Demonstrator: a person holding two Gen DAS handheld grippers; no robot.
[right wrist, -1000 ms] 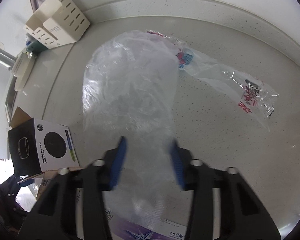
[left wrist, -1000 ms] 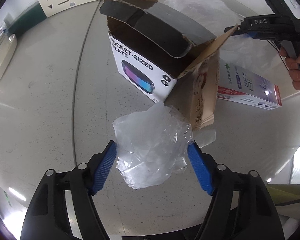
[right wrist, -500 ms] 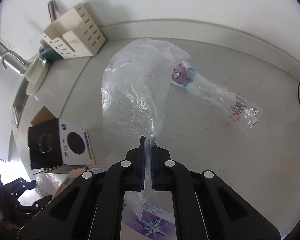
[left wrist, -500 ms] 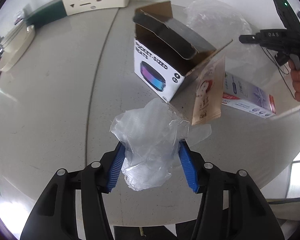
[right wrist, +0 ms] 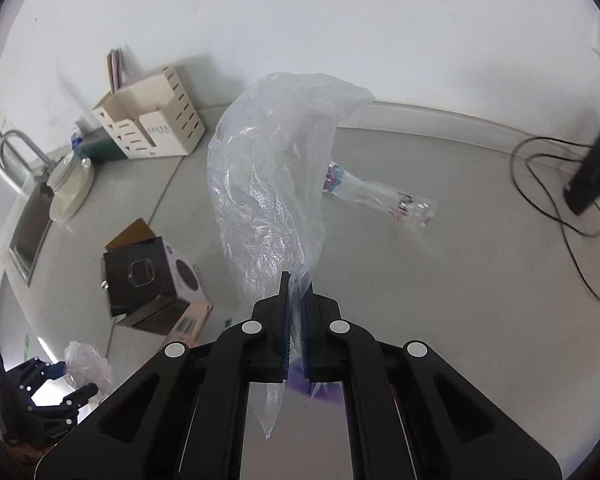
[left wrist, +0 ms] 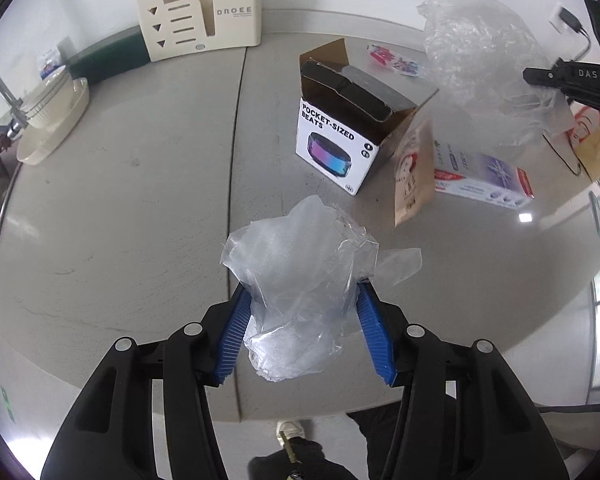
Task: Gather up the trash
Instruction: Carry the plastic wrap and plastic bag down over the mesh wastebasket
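The left gripper (left wrist: pixel 302 322) has its blue fingers (left wrist: pixel 236 330) pressed against both sides of a crumpled plastic wad (left wrist: pixel 300 284), low in the frame above the worktop (left wrist: pixel 120 200). The right gripper (right wrist: pixel 295 320) has its fingers nearly together, pinching the neck of a clear plastic bag (right wrist: pixel 268 184) that billows upward at frame centre. An open speaker box (left wrist: pixel 340 120) stands above the wad.

Both fisheye views are brightly and evenly lit, with straight lines bowing hard toward the dark circular rims. Glare whitens the wall above the cream organizer (right wrist: pixel 150 128) in the right wrist view, and daylight seems to enter from the lower left there. The countertop (left wrist: pixel 140 184) shows soft sheen and faint shadows. Edges smear slightly; centres stay sharp.
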